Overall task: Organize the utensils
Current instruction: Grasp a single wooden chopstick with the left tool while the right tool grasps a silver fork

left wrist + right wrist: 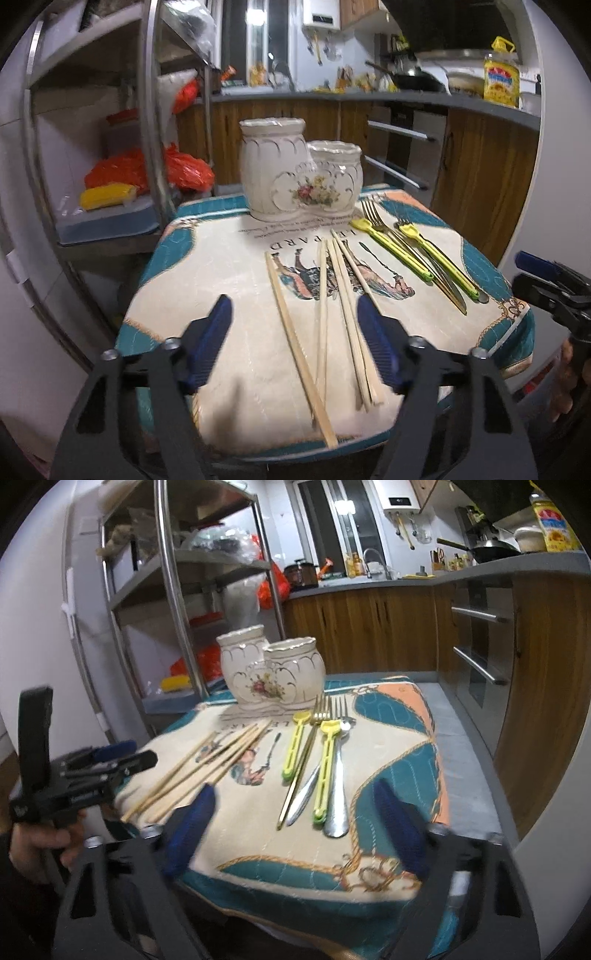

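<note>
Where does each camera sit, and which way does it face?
Left wrist: on the left tool, facing the wooden chopsticks; its blue fingers show.
Right wrist: on the right tool, facing the metal forks; a hand shows.
Both share the white ceramic double holder and each other's tool.

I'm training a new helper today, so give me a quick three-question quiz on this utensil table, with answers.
1. True or false: the chopsticks already stand in the ceramic double-jar holder.
2. Which lies right of the chopsticks in the left wrist view: A) yellow-green plastic utensils with metal cutlery, B) a wok, C) a plate?
3. Fill in: both the left gripper and the right gripper hold ____.

Key: 1 false, they lie flat on the patterned cloth; 2 A; 3 nothing.
</note>
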The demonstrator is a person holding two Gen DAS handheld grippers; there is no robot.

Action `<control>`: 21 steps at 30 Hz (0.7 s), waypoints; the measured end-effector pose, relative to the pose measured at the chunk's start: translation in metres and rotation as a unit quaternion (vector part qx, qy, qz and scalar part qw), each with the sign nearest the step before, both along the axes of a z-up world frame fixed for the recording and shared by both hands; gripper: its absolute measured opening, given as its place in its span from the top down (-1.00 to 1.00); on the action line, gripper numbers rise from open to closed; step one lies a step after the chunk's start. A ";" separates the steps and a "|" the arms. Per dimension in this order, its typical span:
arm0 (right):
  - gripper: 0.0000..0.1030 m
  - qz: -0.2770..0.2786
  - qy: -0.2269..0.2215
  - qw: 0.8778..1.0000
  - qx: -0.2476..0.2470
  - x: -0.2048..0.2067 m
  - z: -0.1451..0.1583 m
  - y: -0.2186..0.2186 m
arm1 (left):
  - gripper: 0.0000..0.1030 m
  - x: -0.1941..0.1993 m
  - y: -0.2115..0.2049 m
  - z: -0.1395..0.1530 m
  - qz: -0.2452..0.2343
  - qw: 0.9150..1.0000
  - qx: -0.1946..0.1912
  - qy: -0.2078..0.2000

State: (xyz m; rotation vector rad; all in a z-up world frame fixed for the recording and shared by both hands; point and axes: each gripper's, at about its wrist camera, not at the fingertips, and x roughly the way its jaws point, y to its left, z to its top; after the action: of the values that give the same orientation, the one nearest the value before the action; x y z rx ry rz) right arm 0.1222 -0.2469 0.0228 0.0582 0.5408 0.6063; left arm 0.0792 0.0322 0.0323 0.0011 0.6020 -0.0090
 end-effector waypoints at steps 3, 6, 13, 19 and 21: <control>-0.19 0.009 0.014 1.000 -0.019 0.015 0.003 0.005 | -0.19 0.020 0.001 -0.002 -0.010 0.999 0.000 0.036; 0.11 0.019 0.031 0.999 -0.041 0.033 0.006 0.011 | -0.02 0.036 0.002 -0.008 -0.013 0.998 0.001 0.066; 0.31 0.045 0.081 0.992 -0.089 0.076 0.000 0.028 | 0.42 0.061 0.013 -0.017 -0.008 0.993 -0.009 0.117; 0.39 0.040 0.097 0.989 -0.106 0.096 -0.005 0.033 | 0.67 0.070 0.020 -0.024 -0.010 0.990 -0.012 0.139; 0.48 0.033 0.105 0.989 -0.094 0.102 -0.003 0.029 | 0.76 0.072 0.022 -0.024 -0.009 0.990 -0.009 0.141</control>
State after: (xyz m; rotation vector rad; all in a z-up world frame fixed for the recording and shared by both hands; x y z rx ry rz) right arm 0.2238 -0.2178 0.0197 -0.0753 0.8057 0.6150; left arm 0.1516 0.0546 0.0079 -0.0136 0.8849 -0.0320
